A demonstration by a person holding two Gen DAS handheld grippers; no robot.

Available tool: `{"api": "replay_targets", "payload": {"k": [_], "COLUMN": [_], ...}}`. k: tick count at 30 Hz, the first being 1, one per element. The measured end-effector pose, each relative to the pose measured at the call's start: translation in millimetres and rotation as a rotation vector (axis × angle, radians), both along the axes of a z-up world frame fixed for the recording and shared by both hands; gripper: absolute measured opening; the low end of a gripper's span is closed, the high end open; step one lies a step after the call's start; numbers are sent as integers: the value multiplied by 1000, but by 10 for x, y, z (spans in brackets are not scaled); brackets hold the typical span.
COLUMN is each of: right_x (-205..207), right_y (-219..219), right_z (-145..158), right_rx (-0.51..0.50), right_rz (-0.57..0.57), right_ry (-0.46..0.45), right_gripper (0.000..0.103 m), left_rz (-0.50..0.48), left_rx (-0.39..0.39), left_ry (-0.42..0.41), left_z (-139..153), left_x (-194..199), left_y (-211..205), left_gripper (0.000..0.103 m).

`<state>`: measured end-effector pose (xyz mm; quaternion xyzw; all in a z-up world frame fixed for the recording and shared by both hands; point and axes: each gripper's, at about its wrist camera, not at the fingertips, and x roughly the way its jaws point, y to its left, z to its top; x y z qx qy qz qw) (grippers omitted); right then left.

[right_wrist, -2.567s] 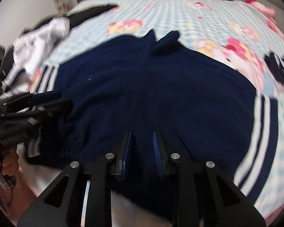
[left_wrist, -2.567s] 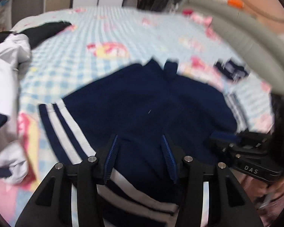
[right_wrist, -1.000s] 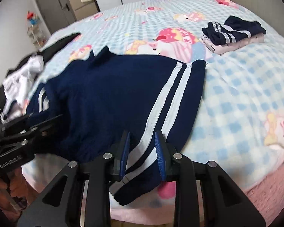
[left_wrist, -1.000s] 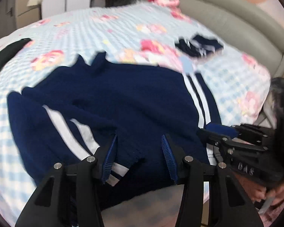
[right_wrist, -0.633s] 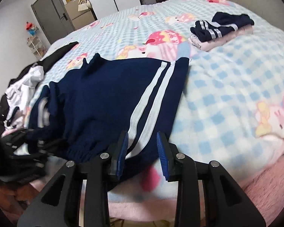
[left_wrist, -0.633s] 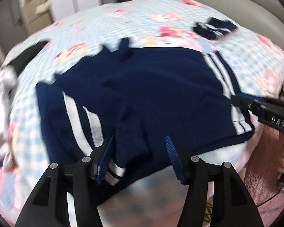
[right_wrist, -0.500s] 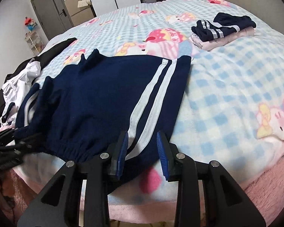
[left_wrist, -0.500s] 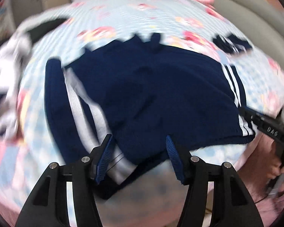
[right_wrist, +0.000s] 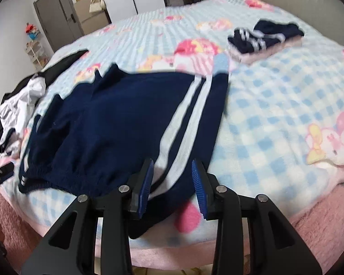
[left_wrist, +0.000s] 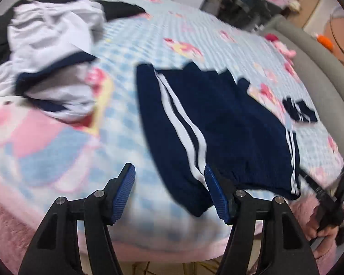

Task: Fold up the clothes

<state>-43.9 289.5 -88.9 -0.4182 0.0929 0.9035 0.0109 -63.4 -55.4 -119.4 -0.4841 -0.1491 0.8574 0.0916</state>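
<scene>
Flat on the checked blanket [right_wrist: 275, 105] lay the navy shorts [right_wrist: 117, 123], white side stripes at both edges, waistband toward the near edge. Left gripper [left_wrist: 169, 192] hovered with jaws wide, empty, over the waistband's left end; right gripper [right_wrist: 172, 183] likewise parted, empty, above the right stripes. Folded clothes [right_wrist: 263, 36] sat well apart.

Motion blur smears the white clothes pile [left_wrist: 50, 34] and the folded navy stack [right_wrist: 266, 34], whose items cannot be told (the pile also runs past the left edge).
</scene>
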Motion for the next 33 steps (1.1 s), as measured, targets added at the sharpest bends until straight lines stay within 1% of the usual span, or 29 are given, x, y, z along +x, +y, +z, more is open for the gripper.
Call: {"api": "replay_targets", "payload": {"k": [1, 2, 3, 4, 5, 7, 8, 9, 11, 14, 17, 20, 22, 23, 25, 29, 30, 31, 32, 33], "right_x": [15, 30, 25, 11, -17, -73, -77, -76, -74, -124, -414, -731, -942, -1072, -1402, -1769, -1856, -1943, -2031, -2122], "right_y": [-58, -115, -178, -243, -286, -317, -275, -221, -113, -115, -350, -611, -784, -855, -954, -1177, -1233, -1289, -1346, -1407], "right_z": [50, 101, 97, 69, -11, -200, -201, -168, -101, 166, 368, 559, 687, 694, 642, 435, 381, 327, 273, 184], "right_rx": [9, 18, 24, 28, 55, 117, 109, 86, 41, 38, 99, 166, 211, 226, 212, 158, 145, 132, 118, 121], "right_rz": [25, 49, 78, 109, 119, 116, 105, 93, 69, 101, 189, 284, 347, 364, 391, 423, 430, 438, 445, 448], "right_ry": [23, 47, 45, 31, -6, -85, -92, -90, -87, -26, 3, 28, 45, 33, -7, -49, -59, -69, -79, -96], "right_gripper": [36, 40, 40, 40, 40, 40, 40, 39, 40, 40, 41, 41, 41, 41, 41, 41, 41, 41, 41, 41], "left_rz": [-11, -19, -19, -18, -16, 18, 39, 53, 52, 33, 17, 13, 17, 16, 5, -58, -78, -93, -93, -94], "left_rx": [11, 2, -42, -86, -122, -179, -210, -215, -160, -162, -190, -160, -161, -164, -151, -53, -32, -30, -46, -61], "left_ry": [-22, -43, -50, -56, -59, -49, -42, -35, -21, 12, 36, 2, -1, 8, 23, 36, 38, 38, 37, 37], "left_z": [-78, -157, -188, -218, -224, -137, -89, -42, 46, 151, 161, 71, 25, 11, -16, -92, -104, -104, -102, -99], "left_x": [-28, -45, -49, -53, -54, -30, -14, -9, -61, -314, -743, -1147, -1256, -1284, -1309, -1394, -1414, -1432, -1449, -1467], "left_y": [48, 99, 132, 165, 184, 129, 90, 37, -103, -212, -218, -239, -242, -223, -211, -252, -259, -262, -269, -276], "left_gripper": [65, 65, 65, 66, 66, 66, 66, 66, 64, 64, 64, 64, 64, 64, 64, 62, 56, 48, 32, 21]}}
